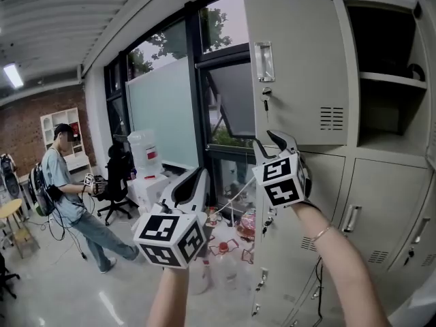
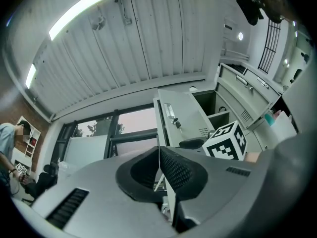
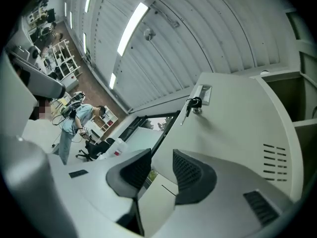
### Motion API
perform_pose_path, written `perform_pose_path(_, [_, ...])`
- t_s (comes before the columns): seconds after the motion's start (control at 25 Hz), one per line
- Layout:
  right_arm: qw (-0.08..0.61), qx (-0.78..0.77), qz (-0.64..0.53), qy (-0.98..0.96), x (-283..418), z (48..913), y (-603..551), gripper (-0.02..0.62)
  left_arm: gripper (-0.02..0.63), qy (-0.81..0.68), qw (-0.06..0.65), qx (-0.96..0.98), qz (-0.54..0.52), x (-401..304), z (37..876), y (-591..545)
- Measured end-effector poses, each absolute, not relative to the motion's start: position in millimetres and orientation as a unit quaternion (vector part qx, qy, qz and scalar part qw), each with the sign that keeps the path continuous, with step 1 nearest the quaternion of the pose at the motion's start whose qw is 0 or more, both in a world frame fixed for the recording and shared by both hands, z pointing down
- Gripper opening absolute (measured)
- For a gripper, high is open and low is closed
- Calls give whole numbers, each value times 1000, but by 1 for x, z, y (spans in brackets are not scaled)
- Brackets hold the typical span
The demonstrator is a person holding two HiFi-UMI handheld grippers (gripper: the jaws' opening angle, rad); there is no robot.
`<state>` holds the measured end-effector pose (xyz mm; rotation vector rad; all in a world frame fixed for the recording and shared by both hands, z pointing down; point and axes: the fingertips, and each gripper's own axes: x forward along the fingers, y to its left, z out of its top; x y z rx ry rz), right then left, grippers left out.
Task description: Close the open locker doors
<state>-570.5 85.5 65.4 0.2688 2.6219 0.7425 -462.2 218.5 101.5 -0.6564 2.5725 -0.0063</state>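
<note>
Soft daylight enters through the windows (image 1: 170,94) left of the right claw (image 1: 271,142); ceiling tube lights (image 2: 81,6) above the left claw (image 2: 159,157) blow out white. Locker shelves (image 1: 388,80) right of the right claw sit in shadow. Fisheye bending and dark corners mark both claw views.

Counted in the head view:

Two grippers: left gripper (image 1: 193,182) at 7 o'clock, right gripper (image 1: 271,142) at 3 o'clock.

Two marker cubes (image 1: 170,237), one per gripper.

One open locker door (image 1: 300,67) at 1 o'clock.

One shelf (image 1: 388,79) inside that locker, at 2 o'clock.

At least three closed locker doors (image 1: 378,196) at 4 o'clock; lower rows too cut off to count.

One standing person (image 1: 65,182) at 9 o'clock.

One office chair (image 1: 117,182) and one water jug (image 1: 145,154), both at 9 o'clock.

One ceiling light (image 1: 12,75) at 10 o'clock.
</note>
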Motion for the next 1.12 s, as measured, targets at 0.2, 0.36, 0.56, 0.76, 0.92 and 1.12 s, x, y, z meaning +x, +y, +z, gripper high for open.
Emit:
perform_pose_path(0.2, [157,75,260,950,-602,71,68,126,21,944,237,-230,-17,-461,105,222])
perform_pose_path(0.36, [132,53,265,954,-620,74,51,126,21,943,239,-231,-15,-459,107,223])
perform_pose_path(0.56, [105,32,265,958,-636,77,33,127,21,943,240,-227,-28,-457,108,221])
perform_pose_path(0.76, [98,23,270,958,-640,79,28,132,21,942,240,-232,-27,-458,110,222])
perform_pose_path(0.92, [124,44,257,957,-613,81,35,132,21,938,241,-247,-19,-456,112,219])
perform_pose_path(1.12, [170,75,223,957,-559,81,41,132,21,927,245,-283,-8,-452,117,198])
